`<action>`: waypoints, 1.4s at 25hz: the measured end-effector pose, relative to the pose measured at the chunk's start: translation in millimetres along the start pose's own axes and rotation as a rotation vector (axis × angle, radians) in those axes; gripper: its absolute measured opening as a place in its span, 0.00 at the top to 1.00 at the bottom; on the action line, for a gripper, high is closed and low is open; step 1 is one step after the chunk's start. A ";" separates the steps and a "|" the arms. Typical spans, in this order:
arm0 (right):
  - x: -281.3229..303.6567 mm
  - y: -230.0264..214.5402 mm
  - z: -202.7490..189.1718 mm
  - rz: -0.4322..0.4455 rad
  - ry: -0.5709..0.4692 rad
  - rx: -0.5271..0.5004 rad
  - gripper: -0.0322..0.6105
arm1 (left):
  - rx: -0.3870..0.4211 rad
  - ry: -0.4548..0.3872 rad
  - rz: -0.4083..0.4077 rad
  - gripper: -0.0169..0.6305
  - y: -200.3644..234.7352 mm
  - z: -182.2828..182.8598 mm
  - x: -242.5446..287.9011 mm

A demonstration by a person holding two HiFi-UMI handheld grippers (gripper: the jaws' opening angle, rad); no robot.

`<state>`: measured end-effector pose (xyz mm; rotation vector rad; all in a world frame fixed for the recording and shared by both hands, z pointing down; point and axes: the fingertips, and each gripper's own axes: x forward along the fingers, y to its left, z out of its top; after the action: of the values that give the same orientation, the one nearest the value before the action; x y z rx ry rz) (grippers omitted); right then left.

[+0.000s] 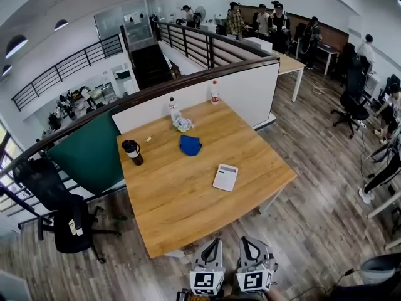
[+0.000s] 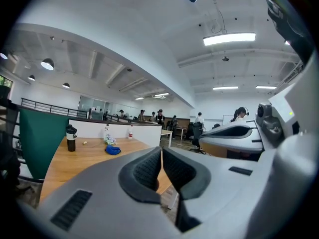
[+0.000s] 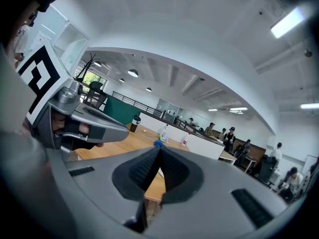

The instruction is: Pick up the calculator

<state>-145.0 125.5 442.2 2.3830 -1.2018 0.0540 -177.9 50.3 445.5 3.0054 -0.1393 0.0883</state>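
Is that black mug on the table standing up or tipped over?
Upright: the mug stands on its base on the table, lid on top.

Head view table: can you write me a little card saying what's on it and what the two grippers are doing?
table: wooden, in an open office
calculator: white, lying flat near the table's right edge, untouched
blue cloth: mid-table, beyond the calculator
black mug: near the left edge
clear bottle: upright at the far edge
red-capped bottle: upright at the far edge
left gripper: shut, empty, short of the near edge
right gripper: shut, empty, beside the left one
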 end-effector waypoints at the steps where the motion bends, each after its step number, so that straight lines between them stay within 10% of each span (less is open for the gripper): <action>1: 0.6 -3.7 -0.1 -0.001 -0.003 -0.011 0.94 | 0.002 0.002 0.000 0.93 -2.5 1.0 4.0; 35: 83.5 -146.5 -68.2 0.179 -0.071 -0.018 0.94 | 0.051 0.092 0.055 0.93 -83.0 -13.6 161.5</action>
<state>30.7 166.0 465.8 2.2724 -1.4406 0.0162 -10.1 119.8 458.6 3.0418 -0.2138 0.2396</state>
